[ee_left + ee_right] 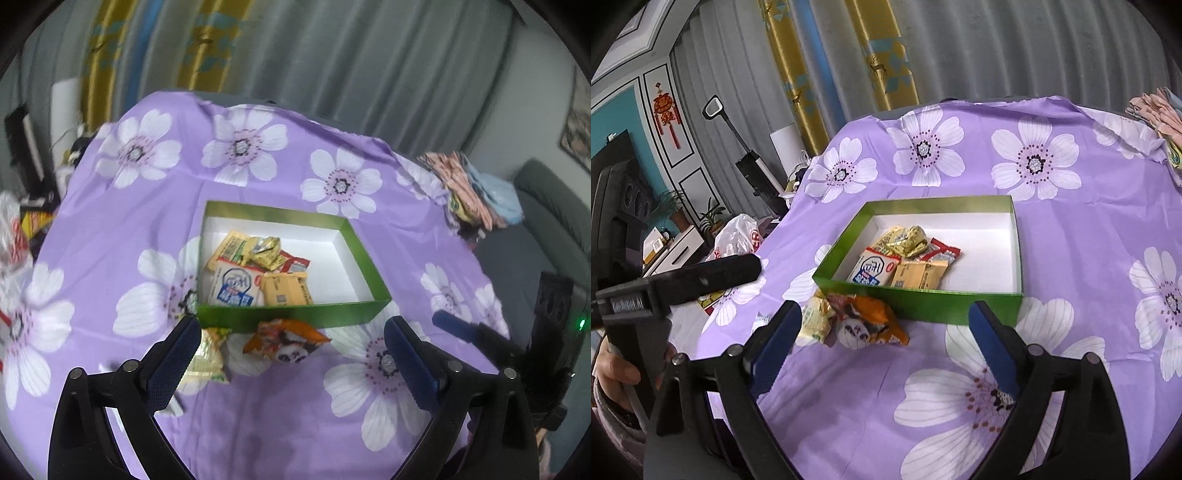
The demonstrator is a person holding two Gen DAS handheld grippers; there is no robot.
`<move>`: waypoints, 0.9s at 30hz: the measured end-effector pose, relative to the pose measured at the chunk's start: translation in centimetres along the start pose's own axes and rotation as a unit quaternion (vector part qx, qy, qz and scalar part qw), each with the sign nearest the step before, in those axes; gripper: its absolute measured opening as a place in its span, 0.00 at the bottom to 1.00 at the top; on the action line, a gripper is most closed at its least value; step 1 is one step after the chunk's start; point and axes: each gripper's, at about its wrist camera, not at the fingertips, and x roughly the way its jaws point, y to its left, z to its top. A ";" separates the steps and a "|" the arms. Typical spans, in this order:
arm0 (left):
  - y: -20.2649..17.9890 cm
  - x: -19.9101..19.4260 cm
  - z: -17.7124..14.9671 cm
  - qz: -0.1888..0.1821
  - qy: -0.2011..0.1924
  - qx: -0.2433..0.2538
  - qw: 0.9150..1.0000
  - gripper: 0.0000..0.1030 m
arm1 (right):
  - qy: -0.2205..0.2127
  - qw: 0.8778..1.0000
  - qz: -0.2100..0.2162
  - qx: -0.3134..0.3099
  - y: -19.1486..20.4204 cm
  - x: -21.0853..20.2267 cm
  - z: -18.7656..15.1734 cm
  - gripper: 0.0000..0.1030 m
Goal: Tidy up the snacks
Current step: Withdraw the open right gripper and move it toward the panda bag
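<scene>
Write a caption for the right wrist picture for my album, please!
Open right gripper hovers near an orange snack packet lying outside a green box of snacks.

Purple floral tablecloth [1071,332] fills the frame; grey pleated curtains [1015,48] above, white plastic bag [737,236] at left.

Floral cloth [258,406]: green box [295,314], 2 pkts [284,341]
</scene>
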 end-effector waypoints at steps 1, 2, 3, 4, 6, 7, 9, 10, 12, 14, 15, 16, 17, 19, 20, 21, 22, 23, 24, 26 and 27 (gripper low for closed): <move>0.9 -0.3 -0.4 0.004 -0.003 -0.015 1.000 0.96 | 0.004 1.000 -0.002 -0.001 0.0 0.0 -0.3 0.90; 1.5 -0.5 -0.6 0.010 -0.006 -0.024 1.000 0.96 | 0.007 1.000 -0.004 -0.005 0.1 0.0 -0.6 0.90; 2.0 -0.6 -0.9 0.015 -0.006 -0.033 0.999 0.96 | 0.010 1.000 -0.007 -0.009 0.2 0.0 -0.8 0.90; 2.5 -0.7 -1.2 0.017 -0.004 -0.043 0.999 0.96 | 0.013 1.000 -0.009 -0.013 0.2 0.1 -1.1 0.90; 3.2 -0.5 -1.8 0.013 0.003 -0.057 0.998 0.96 | 0.020 1.000 -0.011 -0.016 0.3 0.3 -1.6 0.90; 3.4 -0.4 -2.1 0.011 0.008 -0.061 0.998 0.96 | 0.024 1.000 -0.008 -0.017 0.3 0.5 -1.8 0.90; 3.4 -0.1 -2.7 0.006 0.015 -0.064 0.998 0.96 | 0.033 0.999 -0.004 -0.018 0.4 1.0 -2.3 0.90; 3.3 -0.1 -3.0 0.002 0.018 -0.063 0.998 0.96 | 0.036 0.999 -0.004 -0.019 0.5 1.3 -2.5 0.90; 2.9 0.2 -3.6 -0.005 0.023 -0.056 0.998 0.96 | 0.042 0.999 -0.001 -0.020 0.7 2.0 -2.8 0.90; 2.6 0.4 -4.1 -0.012 0.029 -0.049 0.998 0.96 | 0.051 0.999 0.004 -0.017 0.8 2.8 -3.0 0.90; 2.4 0.6 -4.4 -0.016 0.032 -0.046 0.998 0.96 | 0.057 0.998 0.006 -0.015 0.8 3.3 -3.1 0.90; 2.3 0.8 -4.6 -0.022 0.035 -0.043 0.998 0.96 | 0.059 0.998 0.006 -0.014 0.9 3.6 -3.1 0.90; 2.2 1.1 -4.7 -0.027 0.040 -0.040 0.998 0.96 | 0.060 0.998 0.008 -0.015 1.0 3.8 -3.2 0.90; 2.2 1.7 -4.9 -0.032 0.047 -0.035 0.998 0.96 | 0.064 0.998 0.012 -0.017 1.1 4.5 -3.5 0.90; 2.2 1.9 -4.9 -0.035 0.049 -0.035 0.998 0.96 | 0.066 0.998 0.012 -0.018 1.2 4.7 -3.6 0.90; 2.2 2.2 -5.0 -0.042 0.051 -0.035 0.997 0.96 | 0.069 0.997 0.011 -0.018 1.1 5.0 -3.7 0.90; 2.2 2.4 -5.0 -0.049 0.052 -0.036 0.997 0.96 | 0.072 0.997 0.011 -0.017 1.0 5.2 -3.8 0.90; 2.3 2.6 -5.0 -0.054 0.052 -0.036 0.997 0.96 | 0.075 0.997 0.011 -0.015 0.9 5.5 -3.9 0.90; 2.3 2.8 -5.1 -0.058 0.050 -0.037 0.996 0.96 | 0.077 0.997 0.010 -0.012 0.7 5.8 -4.0 0.90; 2.4 3.3 -5.1 -0.065 0.049 -0.039 0.996 0.96 | 0.078 0.997 0.007 -0.008 0.4 6.3 -4.3 0.90; 2.6 3.7 -5.2 -0.071 0.050 -0.041 0.995 0.96 | 0.078 0.997 0.005 -0.008 0.4 6.4 -4.4 0.90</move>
